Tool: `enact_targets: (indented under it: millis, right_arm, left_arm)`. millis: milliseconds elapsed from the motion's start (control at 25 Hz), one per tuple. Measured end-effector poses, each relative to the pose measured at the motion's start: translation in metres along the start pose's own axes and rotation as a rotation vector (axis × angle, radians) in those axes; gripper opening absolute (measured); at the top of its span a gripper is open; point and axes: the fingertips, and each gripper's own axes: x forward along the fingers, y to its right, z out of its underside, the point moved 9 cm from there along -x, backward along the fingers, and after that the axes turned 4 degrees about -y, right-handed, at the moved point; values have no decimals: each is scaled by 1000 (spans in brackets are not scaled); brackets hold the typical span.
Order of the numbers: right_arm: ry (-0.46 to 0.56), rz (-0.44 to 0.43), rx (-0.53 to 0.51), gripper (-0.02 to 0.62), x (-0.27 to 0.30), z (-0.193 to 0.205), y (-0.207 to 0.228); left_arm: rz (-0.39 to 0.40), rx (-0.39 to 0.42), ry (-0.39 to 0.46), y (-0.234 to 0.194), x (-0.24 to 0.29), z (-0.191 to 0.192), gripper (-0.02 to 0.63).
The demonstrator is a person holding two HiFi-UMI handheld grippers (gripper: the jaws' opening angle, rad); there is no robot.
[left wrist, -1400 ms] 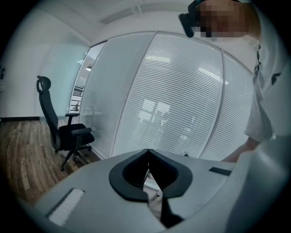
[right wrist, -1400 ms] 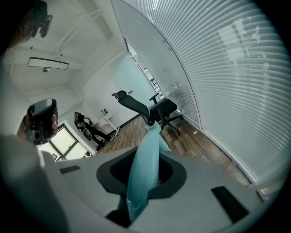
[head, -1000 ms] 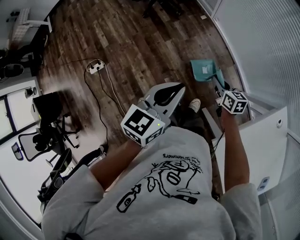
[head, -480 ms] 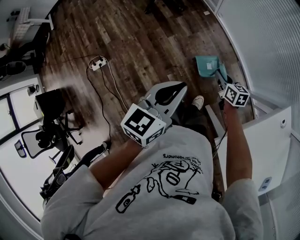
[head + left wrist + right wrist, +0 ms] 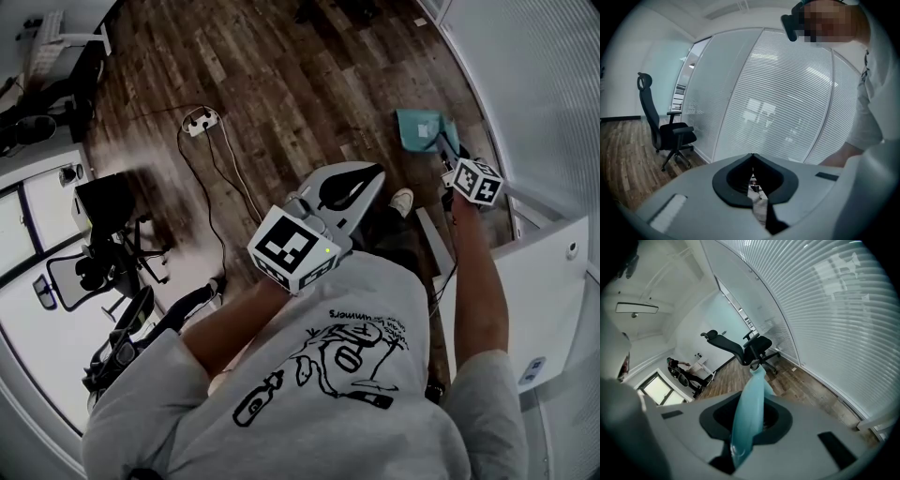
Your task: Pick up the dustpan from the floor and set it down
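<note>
The right claw (image 5: 452,157) is pinching the pale blue dustpan (image 5: 419,129) by its handle (image 5: 749,399). The arm reaches out to the far right, so the pan hangs low over the wooden floor (image 5: 281,84), close by the wall of blinds (image 5: 534,84). Gripping the handle rather than the pan lets the scoop lead and stay clear of the person's legs and the white shoe (image 5: 403,200). It looks to me like the carrying or lowering part of the job, with the pan not yet let go. The left claw (image 5: 375,173) has nothing to do here. It is pressed together with nothing between its tips and is held in near the body, out of the way. The head view gives the layout: the pan's square scoop, how near it is to the blinds, and a power strip (image 5: 202,120) with its cable lying well off to the left. From that height, though, I cannot tell whether the pan touches the floor. The right gripper view shows what the head view cannot: the handle running up through the dark pads, gripped from both sides, with a black office chair (image 5: 745,350) standing farther along the blinds. The left gripper view confirms its tips meet and hold nothing.
</note>
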Motion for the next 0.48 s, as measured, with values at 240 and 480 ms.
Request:
enact_targets:
  millis: [240, 480]
  right_arm:
    - [0, -5, 2, 43, 6, 1, -1]
    - [-20, -8, 2, 44, 3, 9, 0]
  left_arm:
    - [-2, -5, -6, 0, -1, 5, 2]
    - [1, -7, -4, 1, -1, 4, 2]
